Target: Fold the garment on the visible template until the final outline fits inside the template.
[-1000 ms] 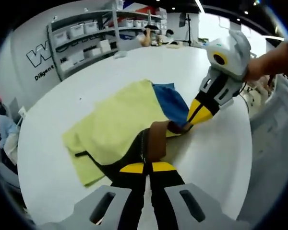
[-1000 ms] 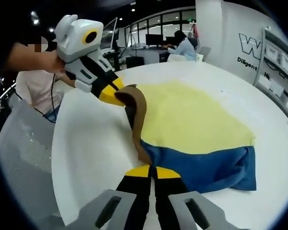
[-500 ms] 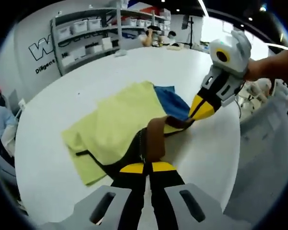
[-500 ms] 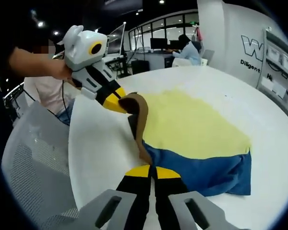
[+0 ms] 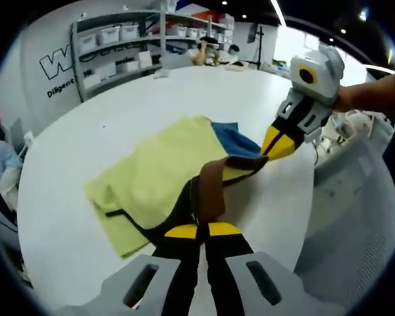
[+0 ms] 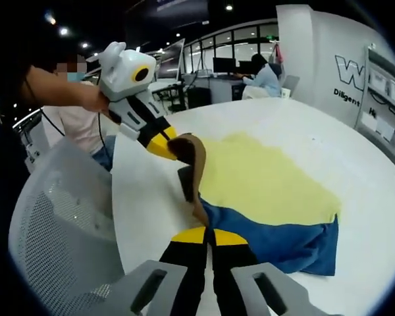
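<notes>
A garment with a pale yellow part point(image 5: 161, 164) point(image 6: 263, 178), a blue part point(image 5: 234, 138) point(image 6: 283, 240) and a brown band point(image 5: 214, 187) point(image 6: 196, 168) lies on a white round table point(image 5: 118, 112) point(image 6: 303, 125). My left gripper point(image 5: 197, 229) is shut on the brown band at one end; in the right gripper view the left gripper point(image 6: 166, 146) holds that end lifted. My right gripper point(image 6: 208, 230) is shut on the band's other end, and appears as the right gripper point(image 5: 274, 146) in the left gripper view. The band hangs raised between the two grippers.
A white mesh chair point(image 6: 66, 224) point(image 5: 355, 217) stands at the table's near edge. Shelves with white bins point(image 5: 118, 46) line the far wall. A seated person point(image 6: 260, 69) works at desks beyond the table. A hand point(image 6: 52, 89) holds the left gripper.
Both grippers have pulled back toward the table's edge with the brown band held; more of the chair shows in both views. The garment's near edge has lifted slightly.
</notes>
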The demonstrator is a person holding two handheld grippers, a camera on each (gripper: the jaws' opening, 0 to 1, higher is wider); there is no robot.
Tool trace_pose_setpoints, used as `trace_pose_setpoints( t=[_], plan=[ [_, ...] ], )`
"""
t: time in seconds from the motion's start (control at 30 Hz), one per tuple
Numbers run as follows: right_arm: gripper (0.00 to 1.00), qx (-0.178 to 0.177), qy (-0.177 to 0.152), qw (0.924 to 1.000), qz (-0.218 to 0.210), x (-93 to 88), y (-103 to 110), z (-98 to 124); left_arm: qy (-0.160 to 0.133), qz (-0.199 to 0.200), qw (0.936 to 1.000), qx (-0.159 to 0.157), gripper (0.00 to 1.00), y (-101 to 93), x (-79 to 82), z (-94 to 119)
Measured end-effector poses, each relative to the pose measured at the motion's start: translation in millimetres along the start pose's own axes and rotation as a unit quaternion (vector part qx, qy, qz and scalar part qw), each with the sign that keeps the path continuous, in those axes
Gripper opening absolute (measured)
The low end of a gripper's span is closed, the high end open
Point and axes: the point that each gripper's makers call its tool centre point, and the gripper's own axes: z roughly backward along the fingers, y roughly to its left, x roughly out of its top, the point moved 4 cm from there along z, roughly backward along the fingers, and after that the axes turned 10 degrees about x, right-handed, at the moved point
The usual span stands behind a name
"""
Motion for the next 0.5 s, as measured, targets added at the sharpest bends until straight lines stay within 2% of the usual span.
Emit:
trace_pose_setpoints(
  t=[0.23, 0.33, 0.5],
  plan=[
    [0.00, 0.016, -0.005, 0.9999, -0.001, -1.0, 20.1, 10.6, 0.002, 0.013, 0.9998, -0.013, 0.05, -13.3, -4.8, 12.9],
    [0.00, 0.032, -0.020, 0.9992, -0.013, 0.1, 29.2, 16.9, 0.010, 0.023, 0.9993, -0.028, 0.05, -21.2, -10.3, 19.4],
    [0.00, 0.035, -0.016, 0.9992, 0.002, -1.5, 40.2, 23.0, 0.014, 0.026, 0.9988, -0.039, 0.05, -28.5, -16.3, 27.0]
  ],
)
